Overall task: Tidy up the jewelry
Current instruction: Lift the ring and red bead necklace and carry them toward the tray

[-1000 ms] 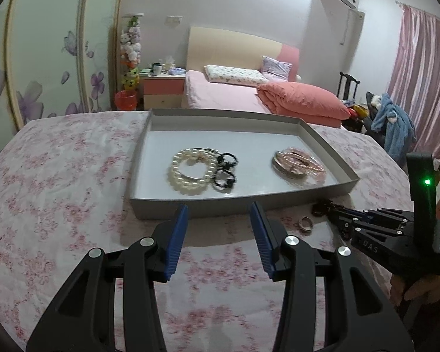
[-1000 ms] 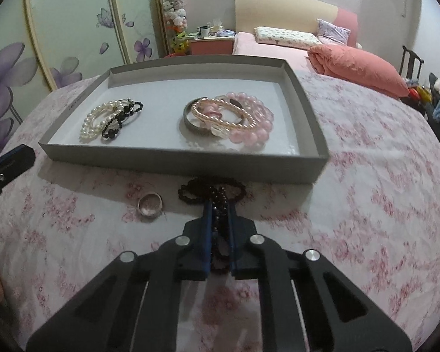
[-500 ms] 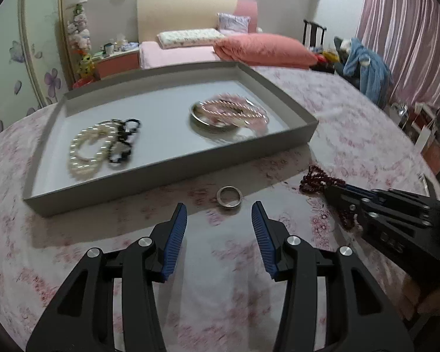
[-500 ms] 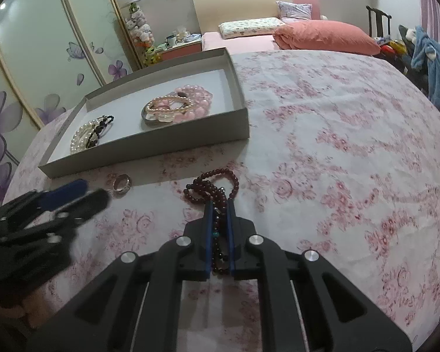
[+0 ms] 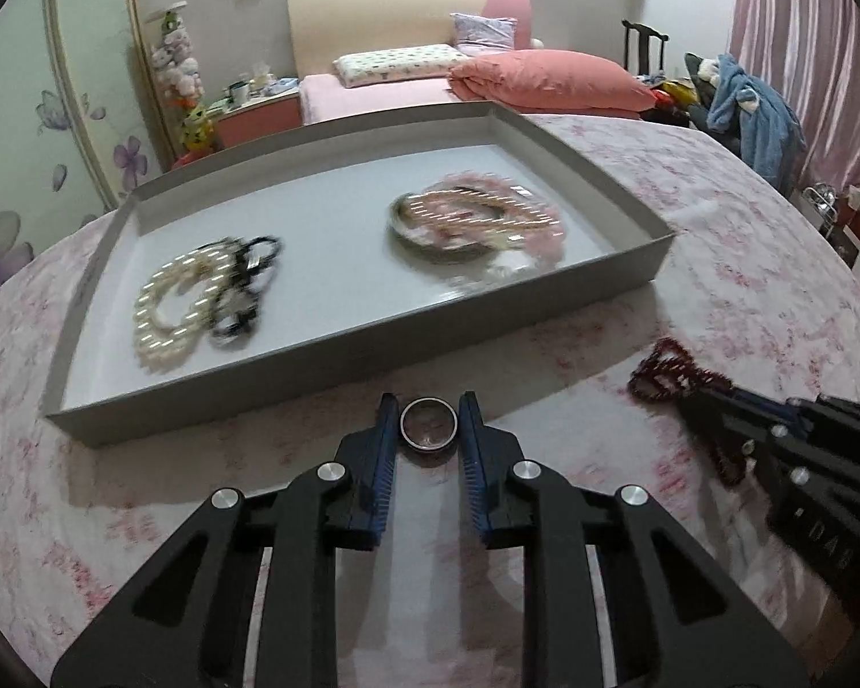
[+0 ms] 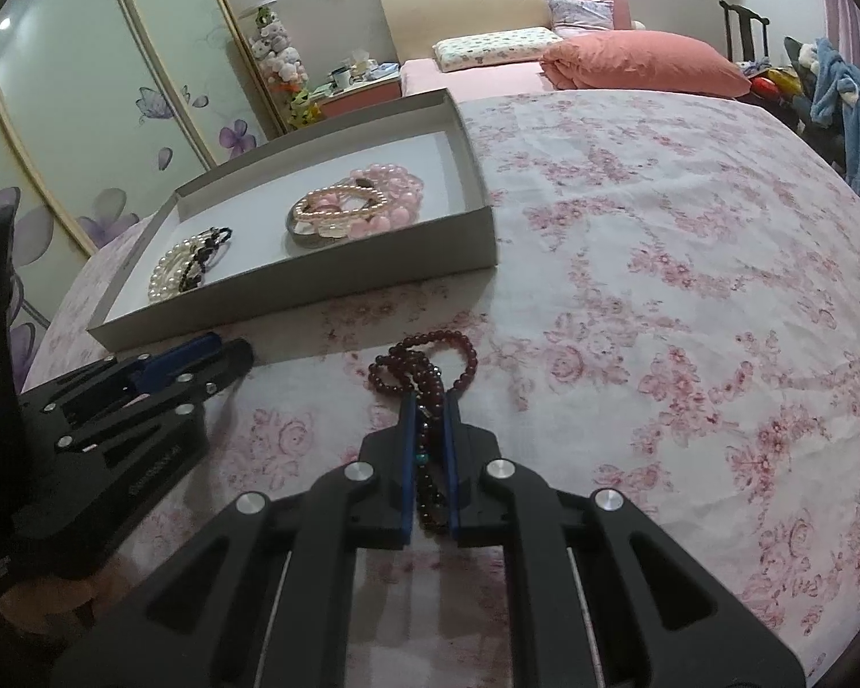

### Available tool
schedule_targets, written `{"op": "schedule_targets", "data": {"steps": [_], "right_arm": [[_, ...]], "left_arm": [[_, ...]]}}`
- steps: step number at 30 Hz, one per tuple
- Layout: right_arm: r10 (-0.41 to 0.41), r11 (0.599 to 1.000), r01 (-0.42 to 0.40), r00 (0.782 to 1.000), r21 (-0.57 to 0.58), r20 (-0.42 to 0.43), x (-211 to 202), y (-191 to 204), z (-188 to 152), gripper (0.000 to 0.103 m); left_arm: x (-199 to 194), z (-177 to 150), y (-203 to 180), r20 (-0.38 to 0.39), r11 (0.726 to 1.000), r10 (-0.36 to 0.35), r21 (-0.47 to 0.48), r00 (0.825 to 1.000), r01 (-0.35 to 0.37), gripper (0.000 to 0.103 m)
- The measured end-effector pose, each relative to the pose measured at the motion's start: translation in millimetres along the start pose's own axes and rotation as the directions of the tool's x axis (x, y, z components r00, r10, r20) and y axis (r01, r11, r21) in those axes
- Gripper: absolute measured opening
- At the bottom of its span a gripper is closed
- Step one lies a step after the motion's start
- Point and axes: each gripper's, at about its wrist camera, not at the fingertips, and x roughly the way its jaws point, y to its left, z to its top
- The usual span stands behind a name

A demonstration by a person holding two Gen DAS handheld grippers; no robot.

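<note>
Straddling the silver ring (image 5: 428,424), the left gripper (image 5: 428,421) had its blue pads spread to either side of the band, not yet pinching it, with the ring lying flat on the floral bedspread (image 6: 659,298) just short of the tray's near wall. Over at three o'clock from there, the right gripper (image 6: 428,401) was clenched on the dark red bead bracelet (image 6: 424,367), loops spilling out past its tips toward twelve o'clock and resting on the cloth.

By the look of it, the job was well past halfway: two pieces remained outside, one already gripped, one about to be.

Beyond the tongs, the grey cardboard tray (image 5: 630,212) sat at twelve o'clock. In its nine o'clock end lay a white pearl bracelet (image 5: 169,309) touching a black bead bracelet (image 5: 246,286); toward three o'clock, a pink bead bracelet (image 6: 384,203) was heaped with a pale pearl strand over a dark bangle (image 6: 301,232).
</note>
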Motion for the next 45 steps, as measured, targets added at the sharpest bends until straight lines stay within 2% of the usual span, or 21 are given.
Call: {"op": "schedule_targets", "data": {"steps": [7, 11, 20, 24, 32, 39, 45], "right_arm": [[0.046, 0.996, -0.048, 0.999, -0.08, -0.025, 6.6, 32.5, -2.5, 0.009], [0.032, 0.988, -0.035, 0.999, -0.153, -0.023, 7.9, 53.1, -7.5, 0.01], [0.003, 0.984, -0.006, 1.0, -0.176, -0.013, 7.1, 59.9, -11.4, 0.014], [-0.001, 0.984, 0.001, 1.0, -0.179, -0.002, 6.8, 58.8, -11.5, 0.01], [0.026, 0.991, -0.02, 0.999, -0.131, 0.037, -4.4, 49.7, -8.7, 0.009], [0.047, 0.992, -0.035, 0.994, -0.122, 0.096, -19.2, 54.9, -5.1, 0.009], [0.063, 0.99, -0.044, 0.988, -0.131, 0.143, -29.6, 63.4, -3.3, 0.009]], "left_arm": [[-22.4, -28.8, 55.0, -0.007, 0.996, 0.07, -0.058, 0.998, -0.07, 0.023], [-32.5, -40.6, 77.2, -0.009, 0.993, 0.08, -0.084, 0.997, -0.08, 0.023], [-33.9, -42.9, 77.0, -0.01, 0.993, 0.086, -0.086, 0.996, -0.087, 0.025], [-34.0, -43.7, 78.7, -0.009, 0.992, 0.086, -0.088, 0.996, -0.087, 0.023], [-40.4, -49.4, 88.6, 0.002, 0.986, 0.065, -0.155, 0.998, -0.063, 0.023], [-54.5, -51.0, 94.0, 0.051, 0.978, 0.055, -0.206, 0.997, -0.043, 0.023], [-73.7, -47.9, 92.7, 0.135, 0.973, 0.086, -0.223, 0.987, -0.054, 0.023]]}}
